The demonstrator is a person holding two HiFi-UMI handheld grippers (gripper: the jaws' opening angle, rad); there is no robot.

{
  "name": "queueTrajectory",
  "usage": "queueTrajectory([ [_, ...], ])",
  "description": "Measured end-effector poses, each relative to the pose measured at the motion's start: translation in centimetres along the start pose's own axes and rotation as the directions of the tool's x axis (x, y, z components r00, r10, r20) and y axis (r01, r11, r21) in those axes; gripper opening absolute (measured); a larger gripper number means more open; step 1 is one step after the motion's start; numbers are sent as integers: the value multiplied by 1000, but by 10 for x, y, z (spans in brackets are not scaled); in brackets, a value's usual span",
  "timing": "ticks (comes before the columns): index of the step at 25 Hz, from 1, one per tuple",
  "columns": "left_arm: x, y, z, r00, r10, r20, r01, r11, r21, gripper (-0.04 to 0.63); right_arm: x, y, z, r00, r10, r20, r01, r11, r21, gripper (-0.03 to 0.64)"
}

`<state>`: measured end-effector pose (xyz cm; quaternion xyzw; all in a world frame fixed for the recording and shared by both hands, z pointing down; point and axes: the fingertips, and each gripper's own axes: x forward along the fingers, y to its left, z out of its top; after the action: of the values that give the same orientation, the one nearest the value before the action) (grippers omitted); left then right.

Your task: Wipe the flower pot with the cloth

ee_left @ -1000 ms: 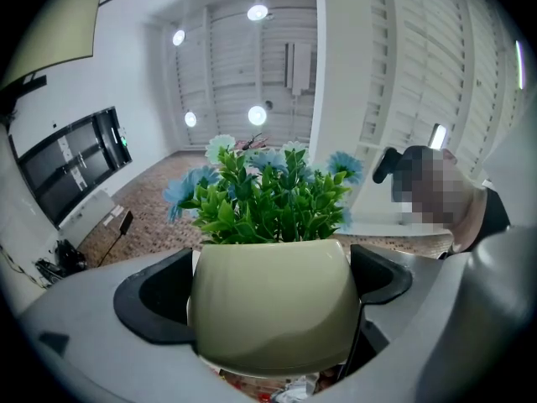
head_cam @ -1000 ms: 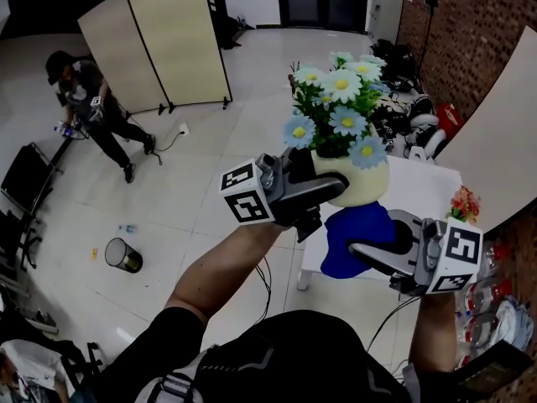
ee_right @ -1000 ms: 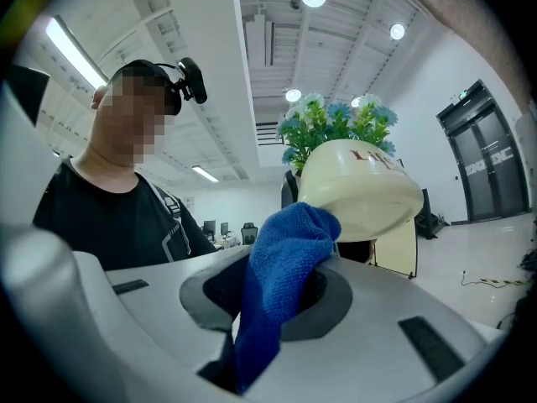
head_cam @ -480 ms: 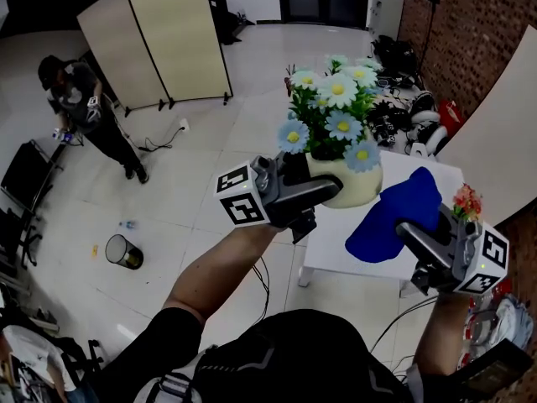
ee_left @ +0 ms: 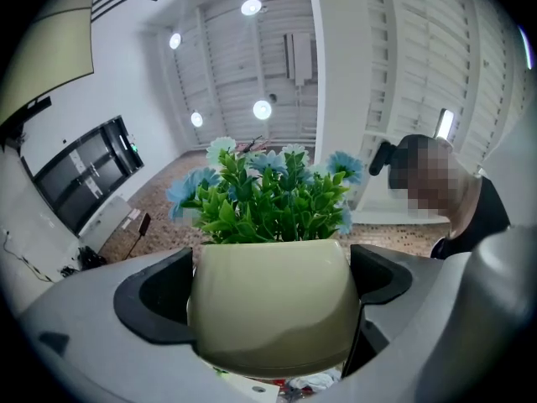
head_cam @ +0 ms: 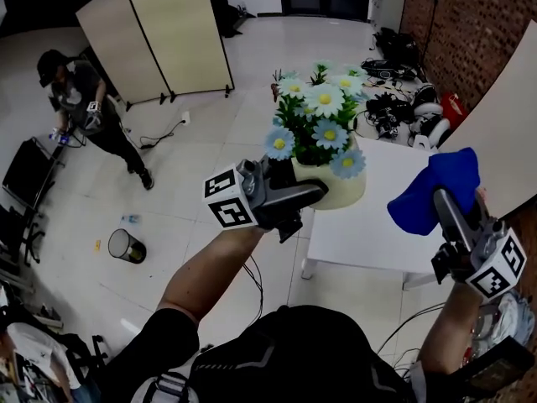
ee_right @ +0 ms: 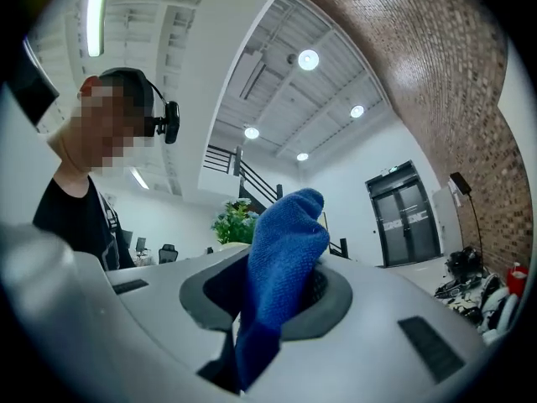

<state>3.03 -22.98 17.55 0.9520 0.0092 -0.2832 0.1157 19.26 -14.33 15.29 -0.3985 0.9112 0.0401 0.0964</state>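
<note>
A cream flower pot (head_cam: 336,190) with blue and white daisies (head_cam: 319,116) is held up in the air above the white table (head_cam: 369,225). My left gripper (head_cam: 306,193) is shut on the flower pot (ee_left: 273,305), whose rounded side fills the space between the jaws. My right gripper (head_cam: 449,212) is shut on a blue cloth (head_cam: 432,190), raised to the right of the pot and apart from it. The blue cloth (ee_right: 281,267) bunches upward from between the jaws. The plant (ee_right: 235,222) shows small behind it.
A folding beige screen (head_cam: 155,36) stands at the back left. A person (head_cam: 88,107) with grippers stands on the tiled floor at far left, near a dark waste bin (head_cam: 126,246). A brick wall (head_cam: 478,23) and cluttered gear (head_cam: 398,99) lie at the right.
My right gripper has swung the blue cloth from under the pot's front out to the right and upward, away from it. The pot and left gripper shifted slightly left.
</note>
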Motion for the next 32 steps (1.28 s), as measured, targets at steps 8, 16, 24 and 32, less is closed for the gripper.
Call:
queueTrajectory([
  [8, -4, 0, -4, 999, 17, -32, -16, 1000, 25, 594, 4, -16, -11, 985, -150, -84, 144, 987, -70, 77],
  [16, -46, 27, -48, 994, 90, -69, -92, 995, -34, 594, 4, -27, -66, 955, -254, -150, 252, 967, -34, 77],
  [24, -81, 72, -105, 989, 114, -90, -122, 988, -91, 594, 6, -51, -130, 912, -328, -247, 335, 942, -13, 77],
  [32, -134, 87, -203, 978, 105, -179, -119, 990, -71, 594, -16, -36, -219, 889, -362, -280, 378, 926, 5, 77],
])
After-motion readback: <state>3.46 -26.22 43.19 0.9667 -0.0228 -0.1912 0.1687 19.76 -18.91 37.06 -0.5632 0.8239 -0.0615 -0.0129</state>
